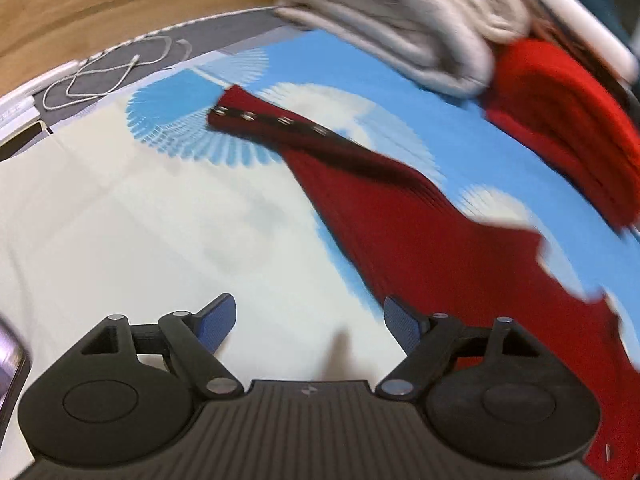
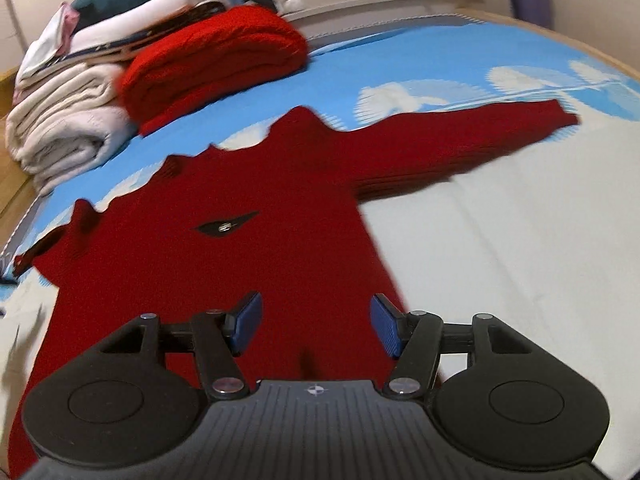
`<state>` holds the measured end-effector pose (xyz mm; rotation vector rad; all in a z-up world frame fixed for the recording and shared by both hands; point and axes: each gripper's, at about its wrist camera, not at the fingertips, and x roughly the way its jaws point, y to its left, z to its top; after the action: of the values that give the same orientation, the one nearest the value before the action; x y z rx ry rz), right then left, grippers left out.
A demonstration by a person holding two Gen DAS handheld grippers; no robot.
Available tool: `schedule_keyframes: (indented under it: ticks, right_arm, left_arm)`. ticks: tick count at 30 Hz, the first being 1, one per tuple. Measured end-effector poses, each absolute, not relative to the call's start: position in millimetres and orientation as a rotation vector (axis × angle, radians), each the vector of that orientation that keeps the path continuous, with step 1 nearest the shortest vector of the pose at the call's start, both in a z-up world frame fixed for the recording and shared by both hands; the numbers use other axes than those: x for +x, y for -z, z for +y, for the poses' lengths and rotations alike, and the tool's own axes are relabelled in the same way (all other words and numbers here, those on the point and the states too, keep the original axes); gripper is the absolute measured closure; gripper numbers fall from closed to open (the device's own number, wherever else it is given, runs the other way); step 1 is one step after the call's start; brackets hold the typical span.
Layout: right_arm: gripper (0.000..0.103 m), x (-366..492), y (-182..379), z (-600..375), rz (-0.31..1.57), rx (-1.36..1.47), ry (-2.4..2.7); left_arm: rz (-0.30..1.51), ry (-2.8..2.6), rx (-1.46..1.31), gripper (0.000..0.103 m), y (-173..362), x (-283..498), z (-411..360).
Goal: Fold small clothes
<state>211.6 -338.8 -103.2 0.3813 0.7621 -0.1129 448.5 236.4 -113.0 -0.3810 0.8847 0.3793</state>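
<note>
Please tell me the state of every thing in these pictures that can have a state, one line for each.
Left hand-held gripper: open, holds nothing, over the bedsheet.
Right hand-held gripper: open, holds nothing, over the sweater body.
Dark red sweater: unfolded, spread flat, one sleeve stretched out.
Bright red knit: folded, beside the pile.
Beige blanket: folded, lowest in the pile.
Bedsheet: spread flat.

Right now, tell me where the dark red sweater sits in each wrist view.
Left wrist: the dark red sweater runs diagonally from centre to lower right, its studded sleeve end pointing upper left.
Right wrist: the sweater fills the centre and left, one sleeve stretched toward the upper right.
Shared landmark: the folded bright red knit beside the folded cream blanket.
</note>
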Motion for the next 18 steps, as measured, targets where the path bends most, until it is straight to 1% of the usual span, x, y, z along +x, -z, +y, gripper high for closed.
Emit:
schedule_keyframes:
  ticks: [3, 8, 11, 12, 13, 14, 16, 18]
  right_arm:
    - [0.041, 232.0, 110.1, -332.6, 0.805, 0.364, 0.108]
    - [0.041, 238.3, 121.8, -331.3, 0.883, 0.41, 0.109]
    - [0.041, 241.1, 127.0, -329.0, 0.917, 0.417, 0.096]
    - [0.041, 242.6, 128.5, -327.9, 0.927, 0.415, 0.093]
    - [0.041, 243.7, 129.7, -326.3, 0.935, 0.412, 0.089]
    - [0.041, 245.3, 129.9, -324.3, 0.94, 0.407, 0.084]
    - [0.041, 247.0, 128.5, -320.2, 0.942, 0.404, 0.062]
    - [0.04, 247.1, 125.7, -316.6, 0.942, 0.411, 0.036]
  left_arm:
    - [0.935, -0.467, -0.347, 0.017, 121.6, 497.0, 258.8]
    - [1.066, -0.572, -0.165, 0.017, 133.1, 585.6, 276.2]
    - [1.031, -0.654, 0.031, 0.016, 127.6, 638.5, 273.6]
    - [0.973, -0.686, 0.07, 0.015, 119.5, 646.4, 273.0]
    - [0.906, -0.706, 0.068, 0.01, 112.3, 646.8, 273.9]
    - [0.839, -0.723, 0.035, 0.0, 107.4, 641.4, 276.6]
    - [0.815, -0.685, -0.052, 0.0, 112.9, 629.9, 285.8]
    - [0.915, -0.619, -0.124, 0.0, 132.6, 621.2, 296.4]
